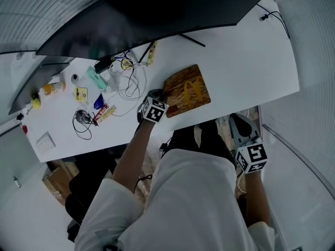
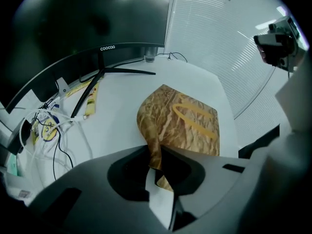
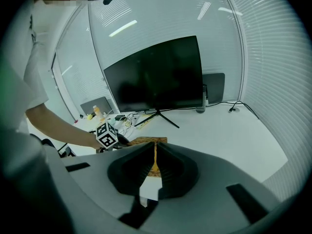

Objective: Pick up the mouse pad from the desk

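Observation:
The mouse pad (image 1: 188, 90) is brown with a crumpled-paper print and a yellow arch logo; it lies on the white desk (image 1: 246, 61) near the front edge. My left gripper (image 1: 156, 95) is at the pad's left corner. In the left gripper view that corner of the mouse pad (image 2: 187, 123) curls up off the desk, pinched between the jaws of my left gripper (image 2: 157, 161). My right gripper (image 1: 239, 123) hangs off the desk beside the person's lap. Its jaws (image 3: 155, 162) are shut with nothing in them, and the mouse pad (image 3: 145, 141) shows beyond them.
A large curved monitor (image 1: 157, 14) stands at the back of the desk, its stand legs (image 2: 117, 71) reaching toward the pad. White cables (image 1: 128, 80), snack packets (image 1: 104, 111), an orange bottle (image 1: 52, 88) and black cords clutter the left side. A cardboard box (image 1: 55, 179) sits on the floor.

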Demonstrator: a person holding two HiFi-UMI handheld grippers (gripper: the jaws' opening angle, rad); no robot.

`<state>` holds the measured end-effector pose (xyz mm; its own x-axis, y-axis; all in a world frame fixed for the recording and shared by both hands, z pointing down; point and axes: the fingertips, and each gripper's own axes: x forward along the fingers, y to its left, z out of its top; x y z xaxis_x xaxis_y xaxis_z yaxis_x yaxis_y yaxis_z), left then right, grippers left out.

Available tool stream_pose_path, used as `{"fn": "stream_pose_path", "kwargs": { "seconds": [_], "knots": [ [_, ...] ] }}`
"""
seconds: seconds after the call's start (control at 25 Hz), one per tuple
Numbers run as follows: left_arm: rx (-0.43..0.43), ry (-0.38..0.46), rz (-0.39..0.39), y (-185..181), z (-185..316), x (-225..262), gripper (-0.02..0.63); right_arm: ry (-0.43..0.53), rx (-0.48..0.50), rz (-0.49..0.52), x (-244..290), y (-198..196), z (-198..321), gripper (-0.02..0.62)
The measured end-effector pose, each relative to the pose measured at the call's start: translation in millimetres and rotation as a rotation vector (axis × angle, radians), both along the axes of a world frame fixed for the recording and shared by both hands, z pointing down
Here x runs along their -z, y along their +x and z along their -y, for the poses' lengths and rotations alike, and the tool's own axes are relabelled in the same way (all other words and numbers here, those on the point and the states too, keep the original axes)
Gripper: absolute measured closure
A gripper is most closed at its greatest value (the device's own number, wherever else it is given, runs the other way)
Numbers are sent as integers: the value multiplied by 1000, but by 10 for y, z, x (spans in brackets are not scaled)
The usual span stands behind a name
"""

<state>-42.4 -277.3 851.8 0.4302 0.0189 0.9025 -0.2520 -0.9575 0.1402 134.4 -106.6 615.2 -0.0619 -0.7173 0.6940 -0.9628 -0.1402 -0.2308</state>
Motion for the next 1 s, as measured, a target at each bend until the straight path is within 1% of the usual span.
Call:
{"fn": "stream_pose_path", "kwargs": {
  "seconds": [0.08,0.24,0.36,0.44,0.76,0.88,1.0],
  "knots": [
    [20,1,-20,6,-49,66,561,6,-1,-5,29,1,-19,563],
    [55,-49,-73,16,-119,248,566,23,0,-16,102,-8,-29,563],
    [48,-80,-116,39,-208,462,568,39,8,-28,170,-23,-35,563],
    [39,-86,-145,39,-270,612,568,52,14,-35,210,-40,-38,563],
    [27,-51,-288,79,-502,1378,568,108,51,-70,414,-47,-8,563],
    [43,-20,-327,77,-591,1646,568,136,88,-82,500,-31,16,563],
    [80,22,-372,52,-670,1932,568,170,131,-85,610,-47,4,563]
  ]
}}
